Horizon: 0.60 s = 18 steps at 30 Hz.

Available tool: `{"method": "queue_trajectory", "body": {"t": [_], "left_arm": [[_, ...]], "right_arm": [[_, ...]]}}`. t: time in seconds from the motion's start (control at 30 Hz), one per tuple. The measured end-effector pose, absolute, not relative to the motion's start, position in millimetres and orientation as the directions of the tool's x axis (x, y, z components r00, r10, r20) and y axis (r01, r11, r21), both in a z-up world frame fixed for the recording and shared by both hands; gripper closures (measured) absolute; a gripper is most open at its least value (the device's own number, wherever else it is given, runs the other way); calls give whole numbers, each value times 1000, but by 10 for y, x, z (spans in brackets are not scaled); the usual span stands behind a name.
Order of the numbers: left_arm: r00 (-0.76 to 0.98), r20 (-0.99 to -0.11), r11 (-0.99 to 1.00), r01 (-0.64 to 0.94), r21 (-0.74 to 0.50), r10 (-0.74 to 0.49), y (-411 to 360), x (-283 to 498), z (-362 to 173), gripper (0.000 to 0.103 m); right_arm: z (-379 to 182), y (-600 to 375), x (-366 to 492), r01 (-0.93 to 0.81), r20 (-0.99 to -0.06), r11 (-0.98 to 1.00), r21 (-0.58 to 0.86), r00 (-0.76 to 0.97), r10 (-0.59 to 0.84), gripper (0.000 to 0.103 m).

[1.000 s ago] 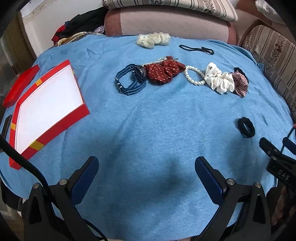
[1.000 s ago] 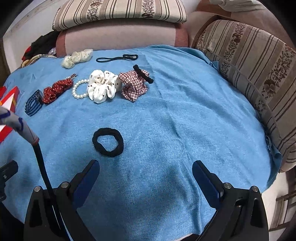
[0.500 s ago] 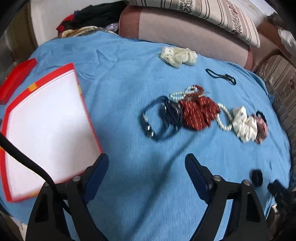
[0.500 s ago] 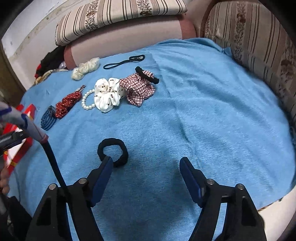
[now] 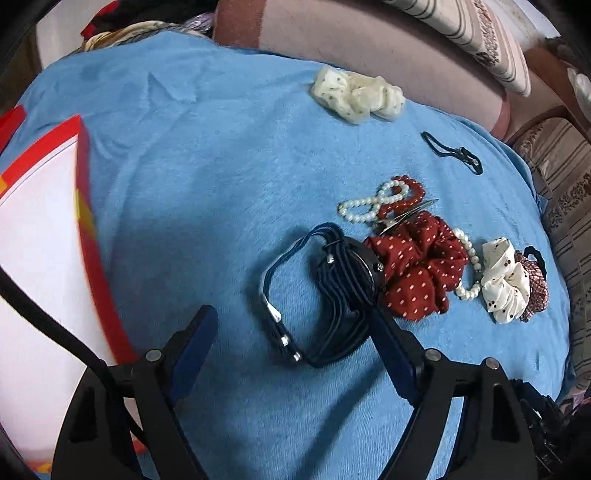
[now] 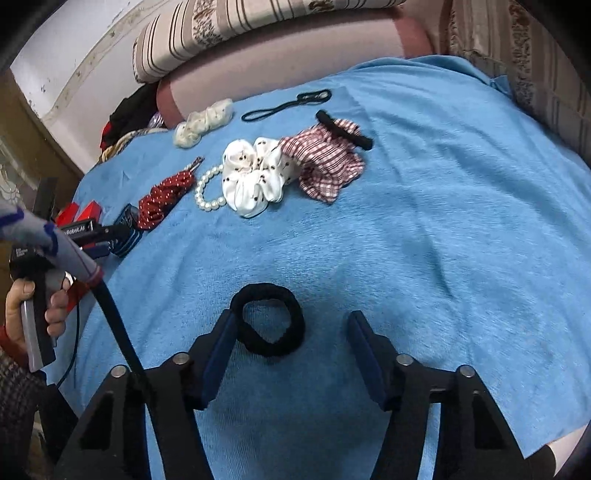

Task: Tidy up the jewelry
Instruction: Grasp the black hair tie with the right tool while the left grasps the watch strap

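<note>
A navy strap bracelet bundle [image 5: 317,295] lies on the blue cloth [image 5: 221,166]. My left gripper [image 5: 290,321] stands open around it; the right finger touches the bundle and the left finger is clear of it. A black hair tie [image 6: 271,319] lies between the fingers of my right gripper [image 6: 291,332], whose jaws are closing. The tie rests against the left finger, with a gap to the right one. A red box with a white inside [image 5: 99,266] sits at the left. The left gripper [image 6: 107,240] also shows in the right wrist view, held by a hand [image 6: 22,306].
Beyond the navy bundle lie a red dotted scrunchie [image 5: 417,269], pearl bracelets [image 5: 364,206], a white cherry scrunchie [image 5: 504,284] and a plaid scrunchie [image 6: 325,166]. A cream scrunchie [image 5: 356,94] and a thin black tie [image 5: 452,151] lie further back. Striped cushions [image 6: 258,22] border the cloth.
The left gripper moved in over the navy bundle and its jaws narrowed; the box slid to the view's left. The right gripper tilted down onto the black hair tie, jaws narrowing.
</note>
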<state>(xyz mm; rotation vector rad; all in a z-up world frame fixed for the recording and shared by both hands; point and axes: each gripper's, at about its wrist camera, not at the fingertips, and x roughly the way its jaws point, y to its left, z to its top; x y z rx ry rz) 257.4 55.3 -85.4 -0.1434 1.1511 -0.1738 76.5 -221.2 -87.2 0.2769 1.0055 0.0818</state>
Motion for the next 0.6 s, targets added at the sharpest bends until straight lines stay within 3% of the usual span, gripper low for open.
{"method": "queue_trajectory", "body": {"t": [0.1, 0.13, 0.17, 0.2, 0.23, 0.3, 0.43, 0.6], "left_arm": [[397, -898, 982, 60, -180, -189, 526, 2635, -871, 21], [401, -899, 984, 61, -165, -176, 511, 2645, -878, 28], [406, -900, 988, 61, -144, -157, 502, 2654, -879, 37], [409, -903, 991, 67, -112, -129, 486, 2666, -881, 60], [409, -907, 994, 70, -80, -102, 466, 2678, -881, 74], [403, -909, 994, 67, -90, -109, 463, 2693, -863, 91], [403, -905, 991, 53, -124, -134, 501, 2633, -763, 97], [458, -876, 989, 69, -133, -150, 542, 2358, -462, 97]], "right_arm": [[-889, -2123, 805, 39, -828, 977, 211, 538, 158, 41], [-895, -2101, 817, 33, -830, 980, 195, 538, 147, 43], [-901, -2077, 829, 30, -834, 985, 173, 536, 130, 48], [-909, -2062, 840, 31, -838, 988, 150, 534, 111, 55], [-916, -2041, 848, 28, -841, 992, 125, 533, 91, 60], [-918, -2022, 849, 26, -843, 995, 96, 534, 67, 73], [-873, -2046, 850, 23, -841, 995, 102, 536, 74, 94], [-720, -2014, 771, 5, -823, 995, 104, 562, 83, 97]]}}
